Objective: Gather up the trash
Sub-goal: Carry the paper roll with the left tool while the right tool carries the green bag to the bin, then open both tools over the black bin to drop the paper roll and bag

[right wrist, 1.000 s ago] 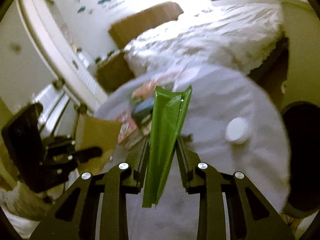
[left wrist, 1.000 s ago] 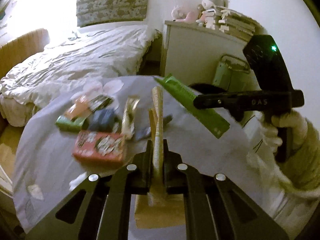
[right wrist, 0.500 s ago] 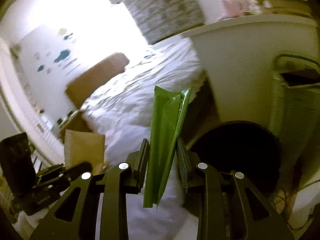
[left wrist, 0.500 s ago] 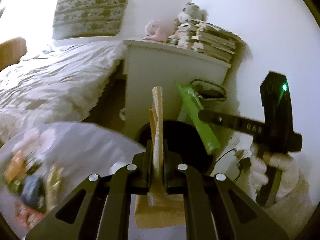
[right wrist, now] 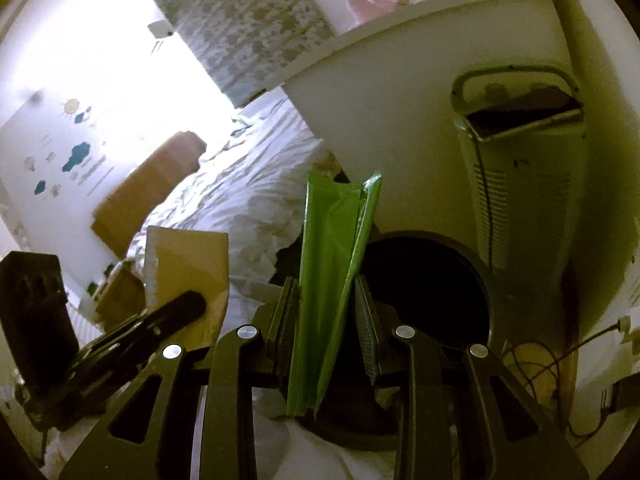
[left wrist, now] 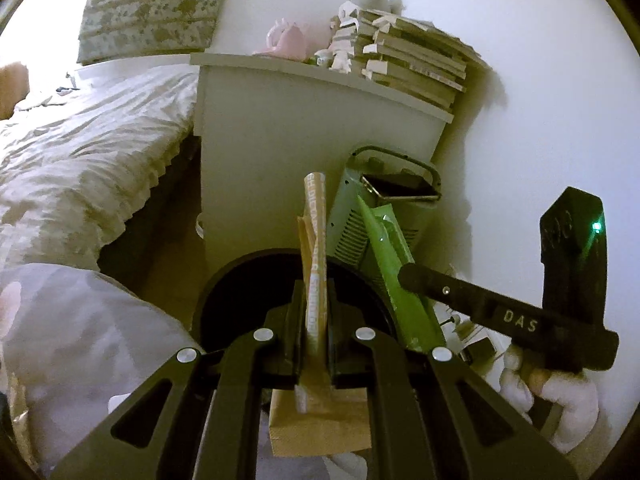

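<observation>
The left gripper is clamped on a flat brown cardboard packet, held on edge and standing up out of the jaws. The right gripper is narrowly closed on a folded green wrapper, also upright between the pads. Both pieces hang over or just before the dark round bin, which sits on the floor against a white cabinet.

Beside the bin, toward the wall, stands a pale green slatted appliance with a handle on top; loose cables lie on the floor near it. A stack of books and soft toys sit on the cabinet top. The bed with a rumpled white cover runs off to the left, and the edge of the cloth-covered bench shows low left. From the left view, the right gripper and its green wrapper cross just right of the cardboard, near it but apart.

A second ago both cameras looked over the bench, with its scatter of wrappers and a red box; now the bench has slid aside and the bin fills the middle. The grips are unchanged.

White letters "DAS" can be read on the right gripper's body. Orange print runs along the cardboard's edge, too foreshortened to read.
</observation>
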